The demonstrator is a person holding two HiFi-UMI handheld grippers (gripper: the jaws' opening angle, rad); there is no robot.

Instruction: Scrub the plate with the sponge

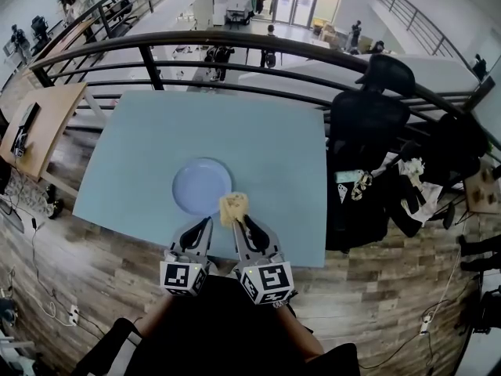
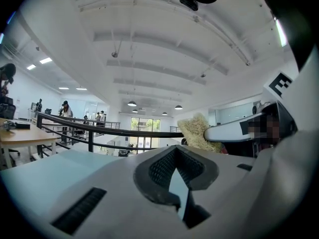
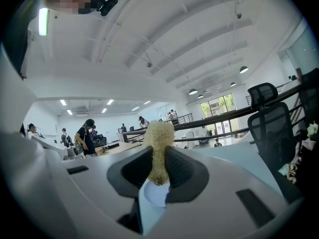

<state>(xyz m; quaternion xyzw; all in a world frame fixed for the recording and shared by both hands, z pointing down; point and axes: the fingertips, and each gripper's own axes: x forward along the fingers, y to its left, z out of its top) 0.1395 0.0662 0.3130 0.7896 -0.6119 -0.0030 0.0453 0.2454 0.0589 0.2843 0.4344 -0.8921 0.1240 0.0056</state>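
A round pale blue plate (image 1: 200, 185) lies on the light blue table (image 1: 266, 139), near its front edge. My right gripper (image 1: 239, 221) is shut on a yellow sponge (image 1: 233, 207), which hangs over the plate's near right rim. In the right gripper view the sponge (image 3: 159, 146) stands upright between the jaws of the right gripper (image 3: 158, 158), and a sliver of the plate (image 3: 155, 197) shows below it. My left gripper (image 1: 205, 224) hovers just short of the plate's near edge, jaws together and empty. The left gripper view shows the left gripper (image 2: 175, 156) and the sponge (image 2: 195, 131) to its right.
A black railing (image 1: 235, 41) runs behind the table. A black office chair (image 1: 368, 120) with dark clothes and bags stands close to the table's right edge. A wooden desk (image 1: 43, 124) is off to the left. Cables (image 1: 31, 233) lie on the wooden floor.
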